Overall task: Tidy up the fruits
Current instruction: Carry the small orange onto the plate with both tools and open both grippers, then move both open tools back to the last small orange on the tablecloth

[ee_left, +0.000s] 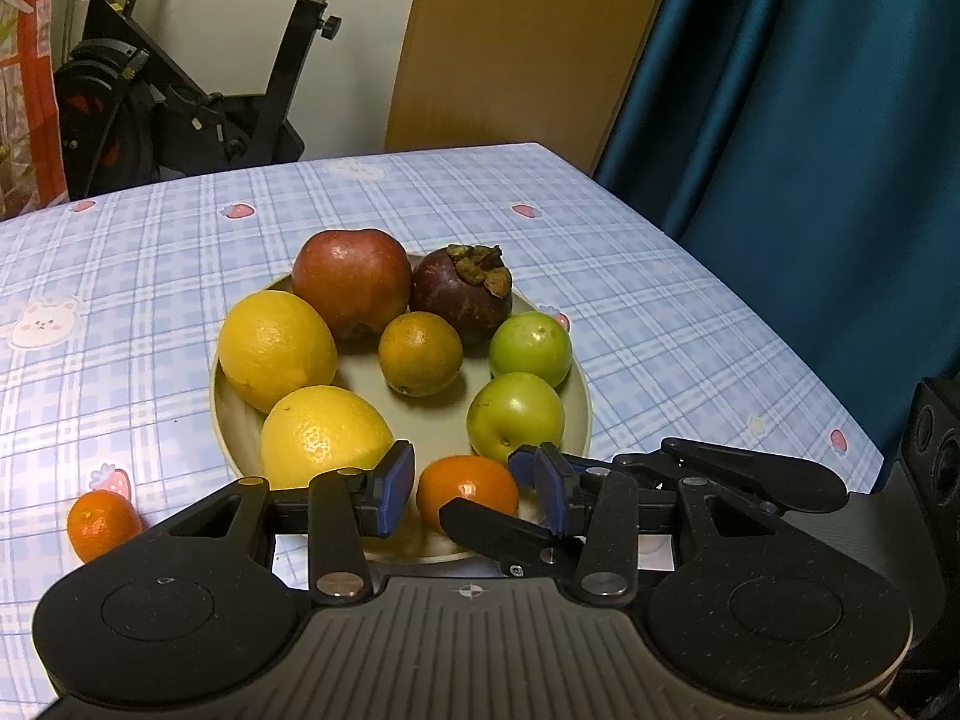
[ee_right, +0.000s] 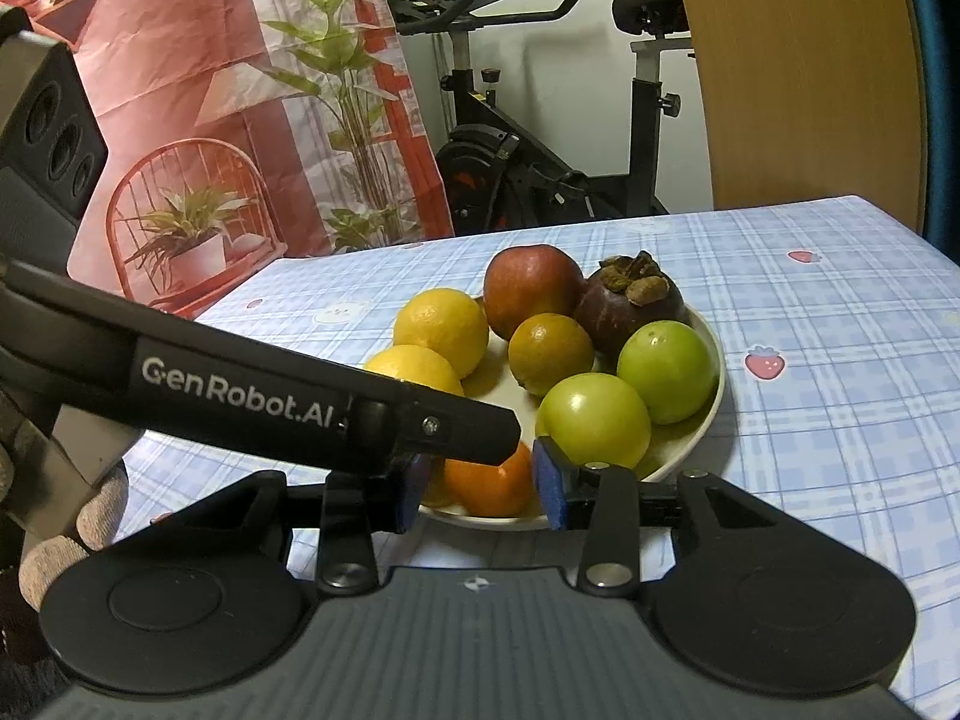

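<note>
Mandarin (ee_right: 489,486) on the plate's (ee_left: 228,420) near rim sits clamped in the right hand-held gripper (ee_right: 483,489), the left hand-held gripper (ee_left: 474,483) straddling it unclenched; crossed fingers could knock it off onto the counter (ee_left: 690,348).

Behind the checked tablecloth (ee_left: 420,210) stand an exercise bike (ee_right: 540,168), a wooden panel (ee_left: 510,42) and a teal curtain (ee_left: 810,120).

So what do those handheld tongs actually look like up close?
Both tongs, left and right, are matte black plastic with blue pads, silver pivot screws and round bulges on a ribbed grey base. One finger reads "GenRobot.AI" in white. The hand wears a speckled knit glove.
</note>
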Tool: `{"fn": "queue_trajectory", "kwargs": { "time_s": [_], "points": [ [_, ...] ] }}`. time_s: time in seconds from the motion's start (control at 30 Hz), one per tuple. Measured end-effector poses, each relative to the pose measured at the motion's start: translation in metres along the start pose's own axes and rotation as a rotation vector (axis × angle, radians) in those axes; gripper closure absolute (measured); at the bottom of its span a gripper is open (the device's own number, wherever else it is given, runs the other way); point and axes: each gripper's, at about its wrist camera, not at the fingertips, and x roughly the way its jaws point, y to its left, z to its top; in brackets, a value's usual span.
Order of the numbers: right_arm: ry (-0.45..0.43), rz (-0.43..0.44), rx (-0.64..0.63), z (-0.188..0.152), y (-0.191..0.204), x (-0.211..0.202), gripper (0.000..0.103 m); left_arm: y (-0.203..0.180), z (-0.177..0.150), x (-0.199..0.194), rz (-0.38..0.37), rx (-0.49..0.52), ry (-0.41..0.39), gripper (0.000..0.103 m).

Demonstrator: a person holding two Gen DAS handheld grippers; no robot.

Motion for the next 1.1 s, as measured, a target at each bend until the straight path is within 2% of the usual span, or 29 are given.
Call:
{"fn": "queue_trajectory", "kwargs": {
  "time_s": [0.2,0.57,1.1],
  "points": [
    [-0.012,-0.004,-0.001,0.0,0.002,-0.002,0.061,0.003,0.0,-0.007,0.002,-0.008,-0.012,0.056],
    [-0.04,-0.005,-0.029,0.004,0.009,-0.01,0.061,0.024,0.002,-0.044,0.045,-0.054,-0.083,0.054],
    [-0.018,0.035,-0.095,0.009,0.038,-0.013,0.061,0.082,-0.027,-0.11,0.173,-0.133,-0.134,0.054]
  ]
}}
